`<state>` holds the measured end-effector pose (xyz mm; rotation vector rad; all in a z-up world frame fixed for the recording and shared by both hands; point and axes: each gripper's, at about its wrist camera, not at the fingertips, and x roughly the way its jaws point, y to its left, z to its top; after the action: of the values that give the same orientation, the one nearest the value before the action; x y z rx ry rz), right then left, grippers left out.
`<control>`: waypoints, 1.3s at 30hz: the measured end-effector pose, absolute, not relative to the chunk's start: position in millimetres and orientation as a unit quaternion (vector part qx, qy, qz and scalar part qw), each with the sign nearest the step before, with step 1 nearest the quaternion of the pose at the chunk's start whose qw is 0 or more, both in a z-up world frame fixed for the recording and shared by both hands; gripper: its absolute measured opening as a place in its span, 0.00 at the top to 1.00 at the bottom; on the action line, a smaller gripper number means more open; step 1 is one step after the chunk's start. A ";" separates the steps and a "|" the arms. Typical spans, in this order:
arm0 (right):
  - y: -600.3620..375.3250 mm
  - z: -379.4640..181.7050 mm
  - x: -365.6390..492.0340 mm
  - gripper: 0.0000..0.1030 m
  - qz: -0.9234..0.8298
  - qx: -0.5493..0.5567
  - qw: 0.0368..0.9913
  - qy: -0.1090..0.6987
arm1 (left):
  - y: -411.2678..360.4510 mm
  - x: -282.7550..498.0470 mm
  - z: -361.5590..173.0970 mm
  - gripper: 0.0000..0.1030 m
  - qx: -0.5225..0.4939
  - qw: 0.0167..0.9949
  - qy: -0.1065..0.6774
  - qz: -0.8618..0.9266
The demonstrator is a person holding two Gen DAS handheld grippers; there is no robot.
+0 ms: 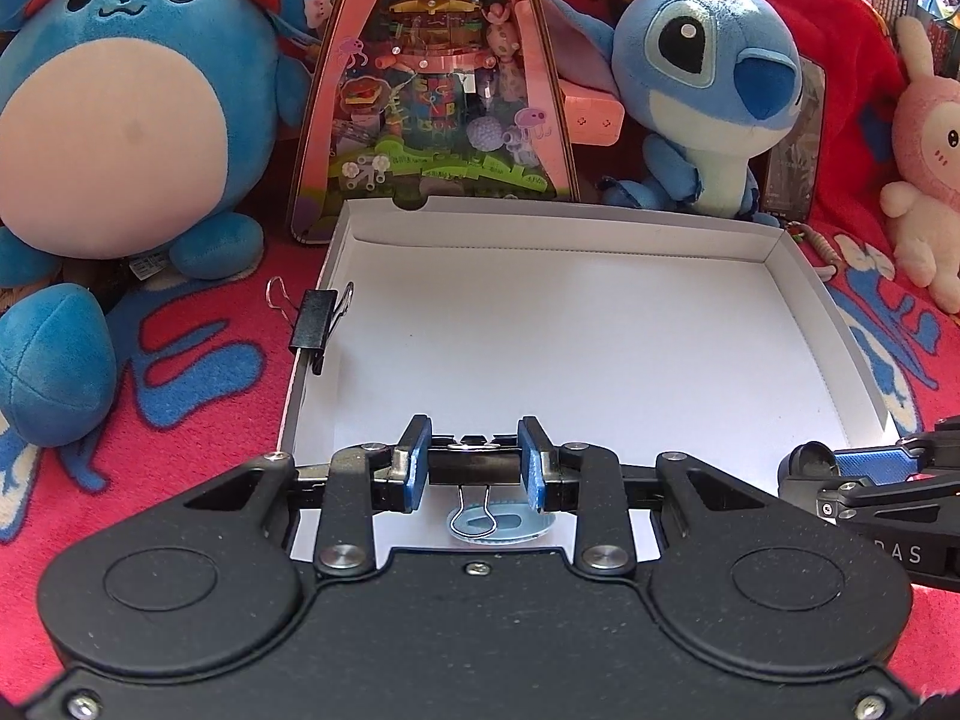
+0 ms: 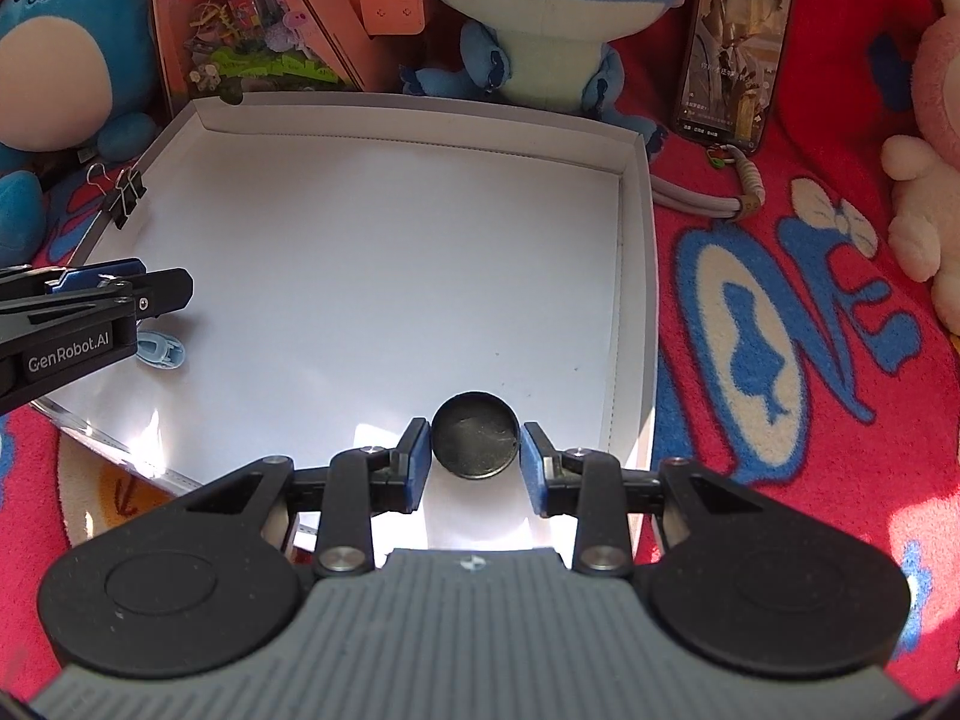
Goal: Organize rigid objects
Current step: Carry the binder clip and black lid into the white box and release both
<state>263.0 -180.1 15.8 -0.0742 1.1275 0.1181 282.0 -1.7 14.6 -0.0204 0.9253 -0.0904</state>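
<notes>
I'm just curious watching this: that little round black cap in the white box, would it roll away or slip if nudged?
The black cap lies flat, open side up, so a nudge would probably slide it across the smooth white box rather than roll it. It looks like thin, rigid plastic, likely light. Its curved rim gives the right gripper little contact, so it might squirt out.

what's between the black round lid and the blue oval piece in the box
Nothing: in the right wrist view, only bare white box floor runs from the black round lid across to the blue oval piece, which lies under the left gripper.

Bright light, glare on white tray [image 2: 633, 276], fisheye-bent edges, sharp focus
</notes>
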 end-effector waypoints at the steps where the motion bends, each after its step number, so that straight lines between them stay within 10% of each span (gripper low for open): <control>1: -179.9 15.3 262.9 0.58 0.056 -0.035 0.843 0.534 | -2.2 282.1 13.6 0.71 -0.009 0.893 0.447 -0.044; 12: -182.8 11.8 262.0 0.50 0.059 -0.029 0.846 0.530 | -4.6 282.6 6.6 0.71 0.000 0.894 0.447 -0.043; 26: -183.1 20.1 250.1 0.29 0.066 -0.027 0.861 0.503 | -7.9 247.0 32.4 0.24 0.027 0.913 0.403 -0.058; 39: -204.6 46.6 191.0 0.17 0.097 -0.013 0.906 0.412 | -4.7 167.2 55.3 0.18 0.047 0.926 0.359 -0.108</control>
<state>191.0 -204.6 46.6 -0.0272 0.8519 0.1996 167.2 -4.7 55.3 0.0959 0.7359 -0.2224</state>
